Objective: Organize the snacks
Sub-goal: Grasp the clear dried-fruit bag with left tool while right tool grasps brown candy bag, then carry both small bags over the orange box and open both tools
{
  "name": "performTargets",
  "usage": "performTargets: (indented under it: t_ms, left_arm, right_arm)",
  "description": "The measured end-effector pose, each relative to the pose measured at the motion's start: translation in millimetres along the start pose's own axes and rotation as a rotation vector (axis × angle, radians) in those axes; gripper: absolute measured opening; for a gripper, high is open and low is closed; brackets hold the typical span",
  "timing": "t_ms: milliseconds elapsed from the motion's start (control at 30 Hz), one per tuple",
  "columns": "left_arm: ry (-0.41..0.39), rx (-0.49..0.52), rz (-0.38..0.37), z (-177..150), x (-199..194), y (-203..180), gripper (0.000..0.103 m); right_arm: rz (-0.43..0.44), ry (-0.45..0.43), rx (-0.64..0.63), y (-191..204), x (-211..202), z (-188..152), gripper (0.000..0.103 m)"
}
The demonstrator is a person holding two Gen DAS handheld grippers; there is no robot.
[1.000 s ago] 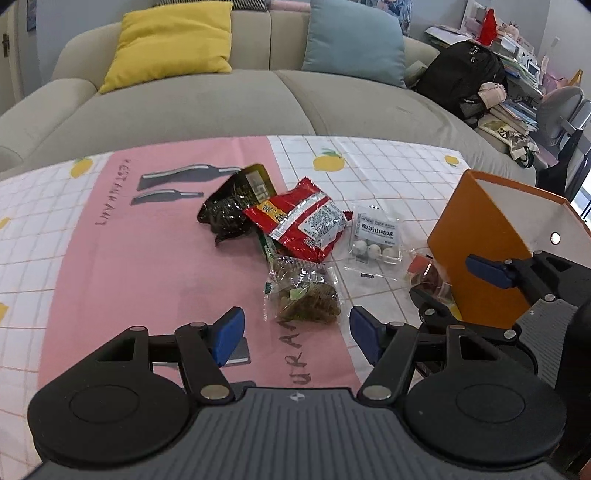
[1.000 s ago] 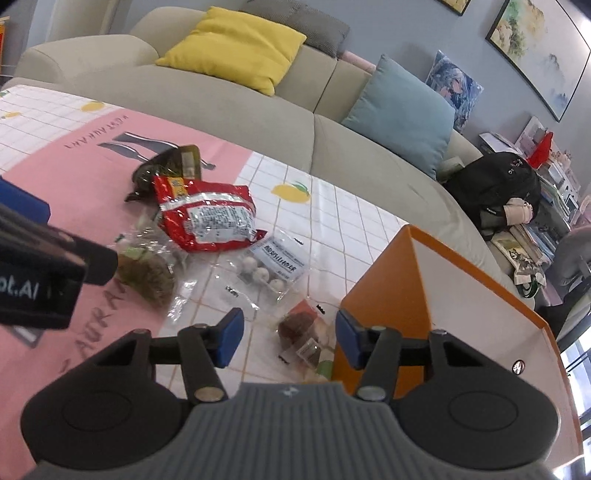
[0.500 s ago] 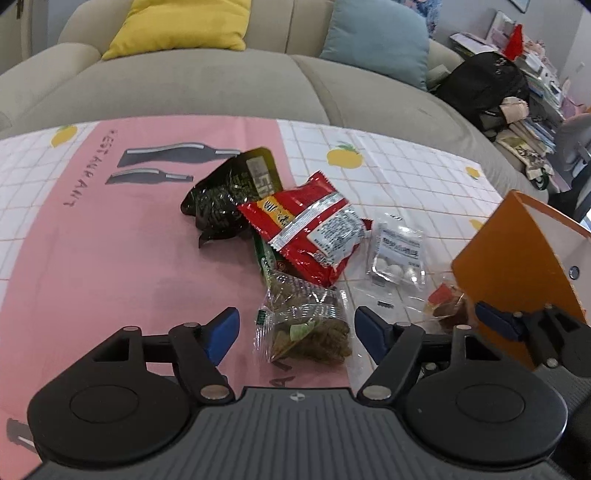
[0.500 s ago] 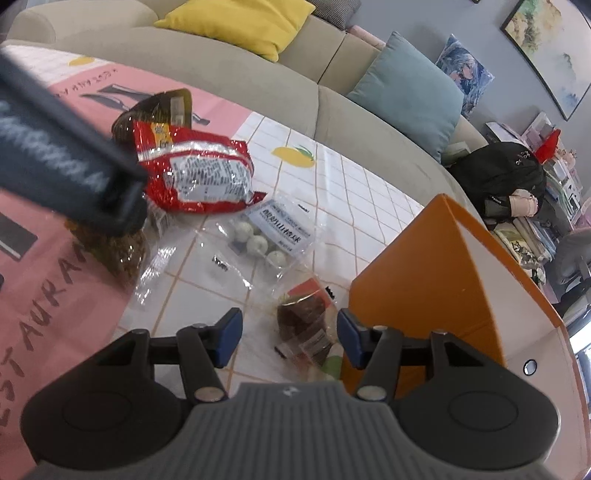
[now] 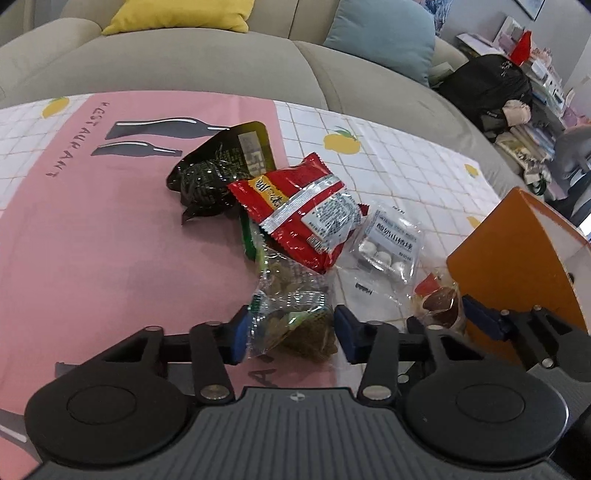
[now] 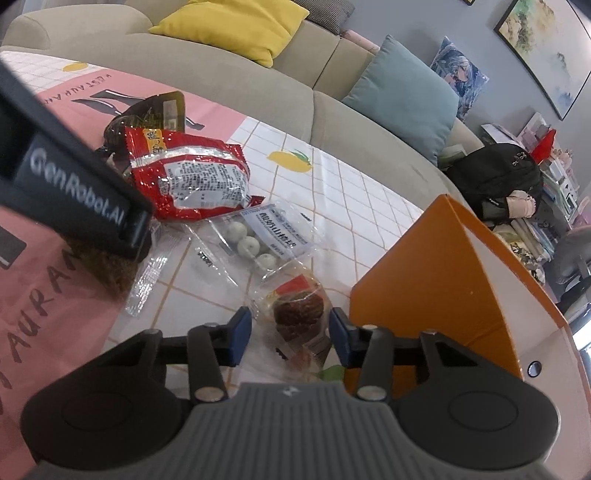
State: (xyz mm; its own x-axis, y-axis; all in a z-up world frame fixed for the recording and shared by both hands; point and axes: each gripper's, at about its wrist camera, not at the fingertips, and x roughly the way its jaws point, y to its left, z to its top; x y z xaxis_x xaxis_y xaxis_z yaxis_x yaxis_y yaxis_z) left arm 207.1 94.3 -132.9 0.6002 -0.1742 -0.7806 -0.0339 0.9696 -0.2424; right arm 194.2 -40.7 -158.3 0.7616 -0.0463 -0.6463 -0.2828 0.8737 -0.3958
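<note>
Snack packets lie on the tablecloth. My left gripper (image 5: 290,334) is open, its blue pads on either side of a clear packet of greenish-brown snacks (image 5: 295,314). My right gripper (image 6: 290,334) is open around a clear packet with a dark brown cake (image 6: 297,314), which also shows in the left wrist view (image 5: 439,301). Behind lie a red packet (image 5: 303,218) (image 6: 192,177), a clear packet of white balls (image 5: 388,243) (image 6: 258,236) and a dark packet (image 5: 218,170) (image 6: 147,114). An orange bin (image 5: 517,266) (image 6: 436,280) stands at the right.
The pink and white checked tablecloth (image 5: 92,229) covers the table. A beige sofa (image 5: 184,62) with a yellow cushion (image 6: 229,26) and a teal cushion (image 6: 402,88) runs behind. A black backpack (image 5: 487,88) sits at the far right.
Both grippers have moved forward and down. The left one's pads now flank the greenish-brown packet, and the right one's pads flank the brown cake packet. Both stay open.
</note>
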Motion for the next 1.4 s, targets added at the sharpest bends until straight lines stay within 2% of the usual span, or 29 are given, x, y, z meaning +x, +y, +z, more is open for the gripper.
performTargets:
  t_ms: [300,467,633,833,1100,1400]
  left_arm:
    - [0.020,-0.015,0.061,-16.3,-21.9,1.8,0.041]
    - [0.037,-0.007,0.093,-30.3,-40.7,3.9,0.038]
    - [0.041,-0.041,0.115,-47.3,-62.0,13.1,0.036]
    - [0.044,-0.056,0.137,-62.8,-82.8,18.9,0.035]
    - [0.019,-0.078,0.121,-69.0,-113.9,12.9,0.032]
    - [-0.007,-0.060,0.084,-65.3,-143.1,-12.7,0.031]
  right_arm:
    - [0.107,0.006,0.044,-1.3,-11.5,4.2,0.038]
    - [0.182,-0.010,-0.010,11.7,-26.6,0.0,0.038]
    - [0.244,-0.019,-0.040,21.4,-45.1,-5.3,0.037]
    - [0.350,0.036,0.061,7.4,-63.0,-7.8,0.037]
    - [0.478,0.076,0.213,-18.5,-93.2,-13.9,0.037]
    - [0.548,0.034,0.309,-48.4,-139.7,-21.4,0.037]
